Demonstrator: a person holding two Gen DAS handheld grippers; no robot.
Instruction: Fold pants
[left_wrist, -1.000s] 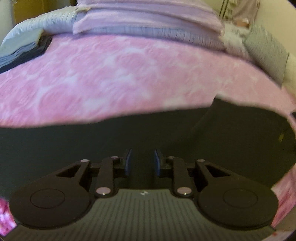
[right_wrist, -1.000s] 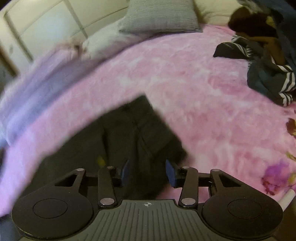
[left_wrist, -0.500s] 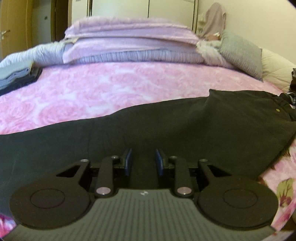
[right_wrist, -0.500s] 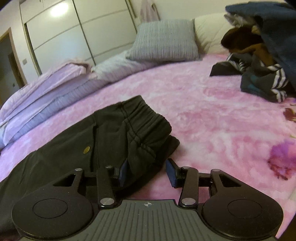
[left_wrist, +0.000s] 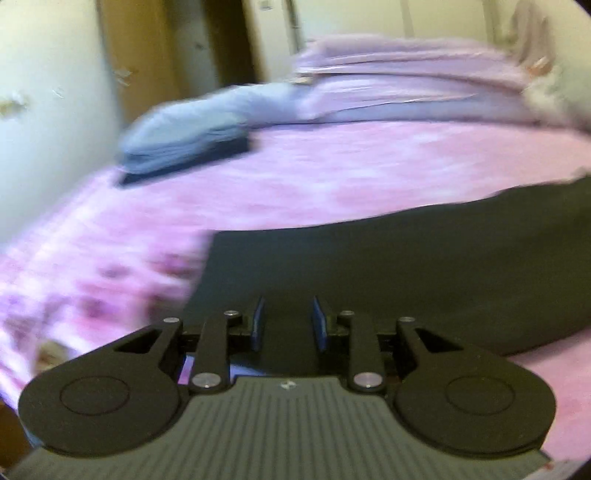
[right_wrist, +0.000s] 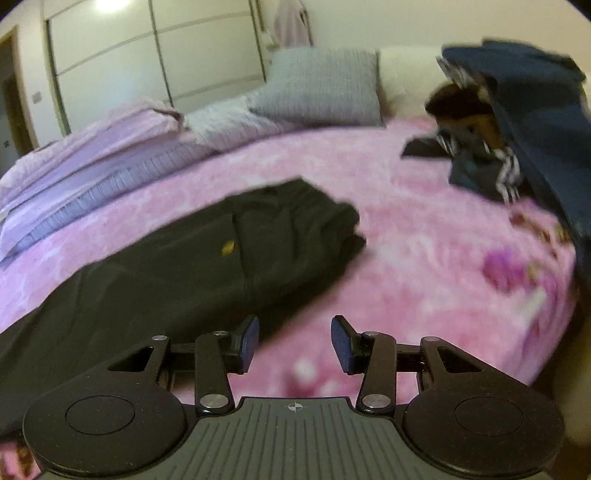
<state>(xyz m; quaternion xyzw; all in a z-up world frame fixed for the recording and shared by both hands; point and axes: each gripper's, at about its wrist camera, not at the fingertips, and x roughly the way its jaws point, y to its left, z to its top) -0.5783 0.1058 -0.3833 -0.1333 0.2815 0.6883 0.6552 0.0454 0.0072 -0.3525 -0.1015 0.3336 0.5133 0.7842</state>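
Note:
Black pants (left_wrist: 406, 266) lie flat across the pink blanket (left_wrist: 332, 177); their leg end has a straight edge at the left. My left gripper (left_wrist: 288, 325) hovers low over that leg end, open, with flat black cloth showing in the gap between its fingers. In the right wrist view the pants (right_wrist: 221, 266) run from the lower left up to the gathered waistband (right_wrist: 325, 214). My right gripper (right_wrist: 295, 343) is open over bare pink blanket (right_wrist: 406, 229), just right of the pants, with nothing between its fingers.
Folded lilac bedding (left_wrist: 406, 85) and a small stack of folded blue-grey clothes (left_wrist: 184, 136) sit at the far side of the bed. A grey pillow (right_wrist: 325, 85) and a heap of dark clothes (right_wrist: 517, 129) lie at the right. A wall (left_wrist: 48, 110) borders the bed's left.
The right gripper drew back off the waistband and now sits over bare blanket. The left gripper swung left along the pants to the leg end. The pants have settled flat.

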